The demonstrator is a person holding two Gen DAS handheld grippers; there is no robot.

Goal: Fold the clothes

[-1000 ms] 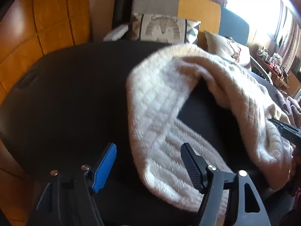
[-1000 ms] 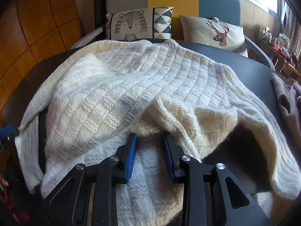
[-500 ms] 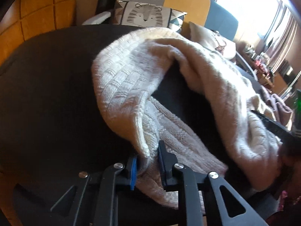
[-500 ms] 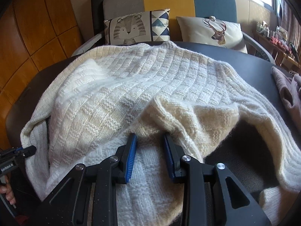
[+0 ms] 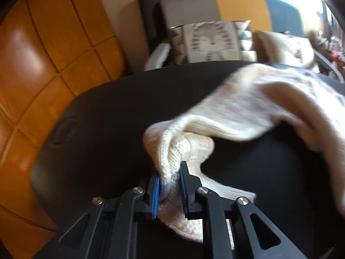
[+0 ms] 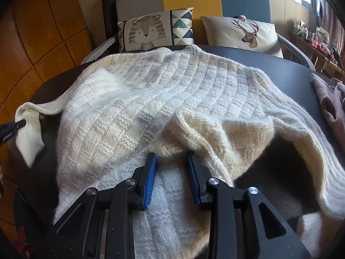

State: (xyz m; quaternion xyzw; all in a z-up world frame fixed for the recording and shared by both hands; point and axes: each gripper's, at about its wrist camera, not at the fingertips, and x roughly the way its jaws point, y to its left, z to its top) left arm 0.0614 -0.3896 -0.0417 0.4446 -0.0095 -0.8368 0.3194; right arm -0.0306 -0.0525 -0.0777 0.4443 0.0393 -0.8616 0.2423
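A cream knitted sweater point(image 6: 172, 90) lies spread over the dark round table point(image 6: 291, 64). My right gripper point(image 6: 172, 159) is shut on a bunched fold at the sweater's near edge. My left gripper point(image 5: 170, 172) is shut on the ribbed cuff point(image 5: 183, 149) of one sleeve. It holds the cuff above the table point(image 5: 107, 118), and the sleeve point(image 5: 248, 108) trails off to the right, blurred. In the right wrist view the left gripper point(image 6: 13, 127) shows at the far left edge, with the cuff point(image 6: 29, 138) hanging from it.
A sofa stands behind the table with a tiger cushion point(image 6: 148, 32) and a deer cushion point(image 6: 243, 32). A mauve garment point(image 6: 330, 103) lies at the table's right edge. Orange wood panelling point(image 5: 43, 54) lies to the left, a cluttered shelf point(image 6: 312, 34) at far right.
My left gripper went from wide open to shut on the sleeve cuff, then lifted it and drew it out to the left. The right gripper stayed put.
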